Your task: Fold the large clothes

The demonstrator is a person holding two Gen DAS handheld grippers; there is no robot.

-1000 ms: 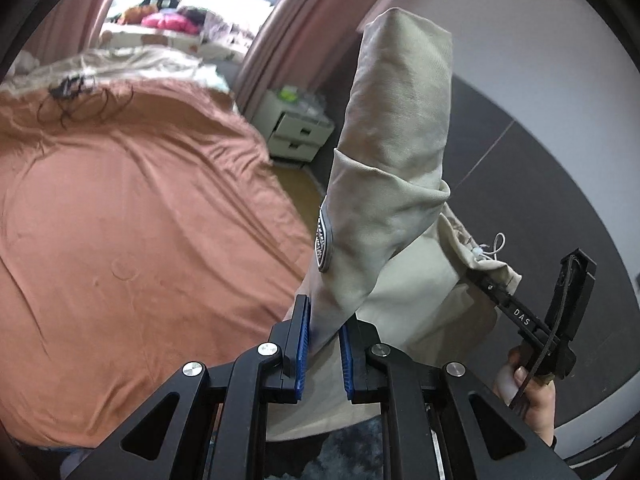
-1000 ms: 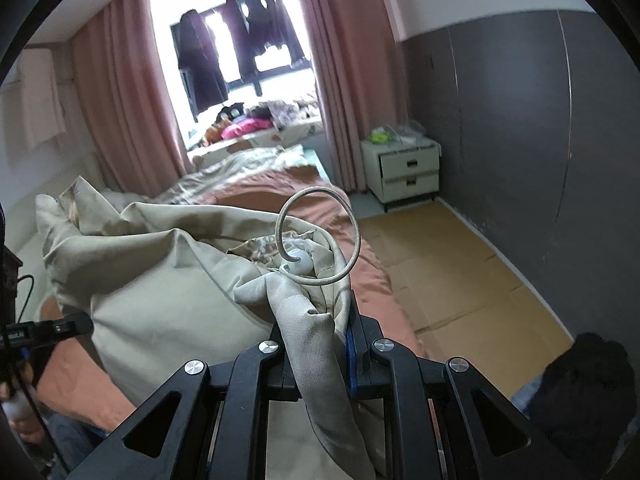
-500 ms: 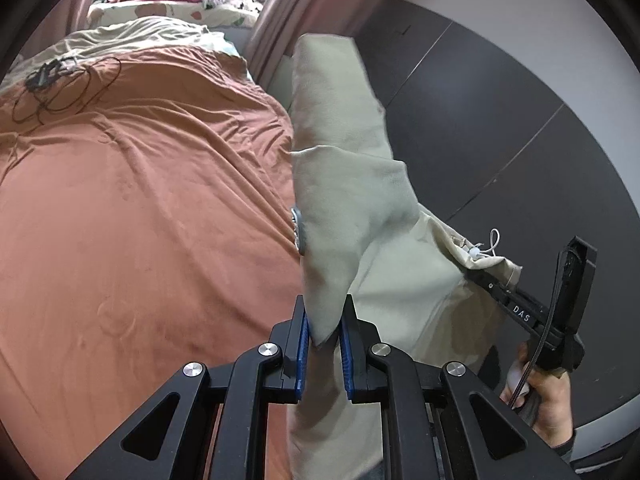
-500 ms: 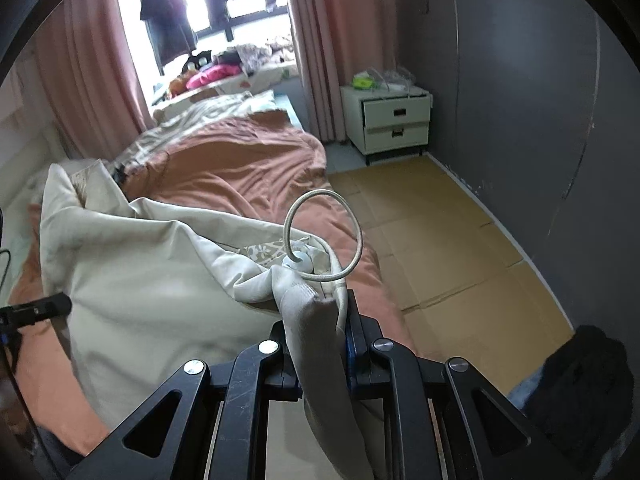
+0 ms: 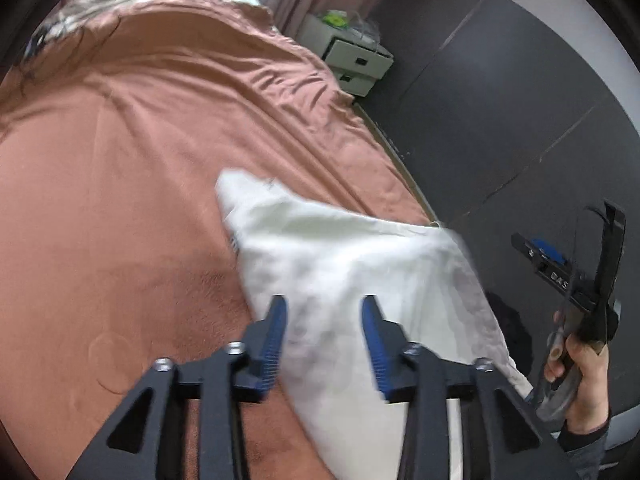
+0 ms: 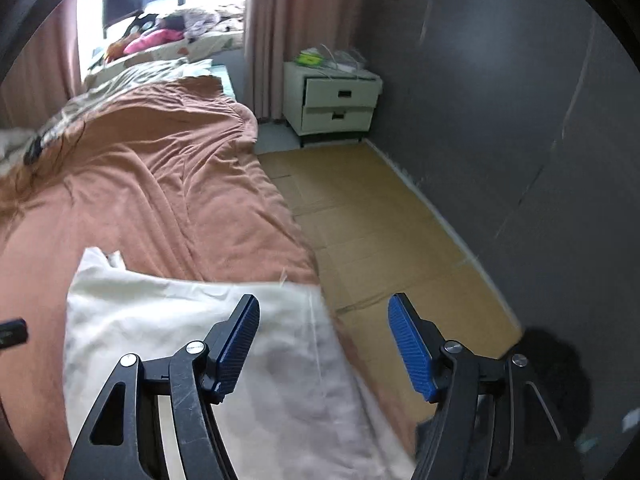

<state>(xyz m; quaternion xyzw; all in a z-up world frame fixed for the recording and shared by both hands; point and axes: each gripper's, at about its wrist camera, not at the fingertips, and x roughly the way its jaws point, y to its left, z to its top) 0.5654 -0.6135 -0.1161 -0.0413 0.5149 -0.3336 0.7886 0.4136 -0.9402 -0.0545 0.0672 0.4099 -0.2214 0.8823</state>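
Observation:
A pale beige garment (image 5: 352,264) lies blurred on the rust-brown bed cover (image 5: 120,168), near the bed's right edge. My left gripper (image 5: 324,312) hangs just above it, its jaws opening, with no cloth pinched between the blue pads. The right wrist view shows the same garment (image 6: 192,328) spread below my right gripper (image 6: 324,312), whose jaws are opening too and hold nothing. The right gripper's body (image 5: 576,264), held by a hand (image 5: 580,376), shows at the right of the left wrist view.
A white two-drawer nightstand (image 6: 336,100) stands by the dark grey wall. Cardboard sheets (image 6: 380,216) cover the floor beside the bed. A dark heap (image 6: 560,364) lies on the floor at lower right. Bedding and clothes (image 6: 168,36) pile up near the window.
Both grippers came down toward the bed and let go of the garment. It dropped from hanging upright to lying on the brown cover. Both pairs of jaws went from shut to apart.

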